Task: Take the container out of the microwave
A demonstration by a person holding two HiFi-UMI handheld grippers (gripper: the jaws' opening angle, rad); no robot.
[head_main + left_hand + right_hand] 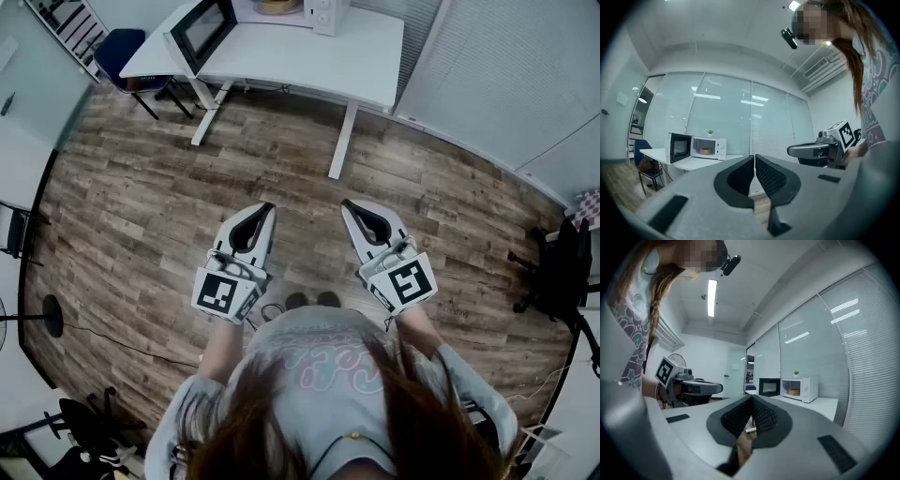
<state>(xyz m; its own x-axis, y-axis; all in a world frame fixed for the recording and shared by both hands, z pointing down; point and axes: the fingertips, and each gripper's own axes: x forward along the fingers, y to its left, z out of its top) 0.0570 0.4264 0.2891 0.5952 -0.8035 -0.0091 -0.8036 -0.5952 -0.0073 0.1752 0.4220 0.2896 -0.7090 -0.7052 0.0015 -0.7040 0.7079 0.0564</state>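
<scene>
A white microwave (272,13) stands on a white table (309,56) at the far end of the room, its door (202,33) swung open. Inside it sits a low tan container (706,151), seen small in the left gripper view and again as the same container (794,392) in the right gripper view. My left gripper (268,208) and right gripper (345,204) are held side by side over the wooden floor, well short of the table. Both are shut with nothing between their jaws. The left gripper (754,156) and the right gripper (751,397) point level toward the microwave.
A blue chair (122,52) stands left of the table. The table's white legs (342,141) reach down to the wood floor (141,206). Glass walls with blinds (736,122) run behind the microwave. Black equipment (553,272) stands at the right, and a fan stand (47,319) at the left.
</scene>
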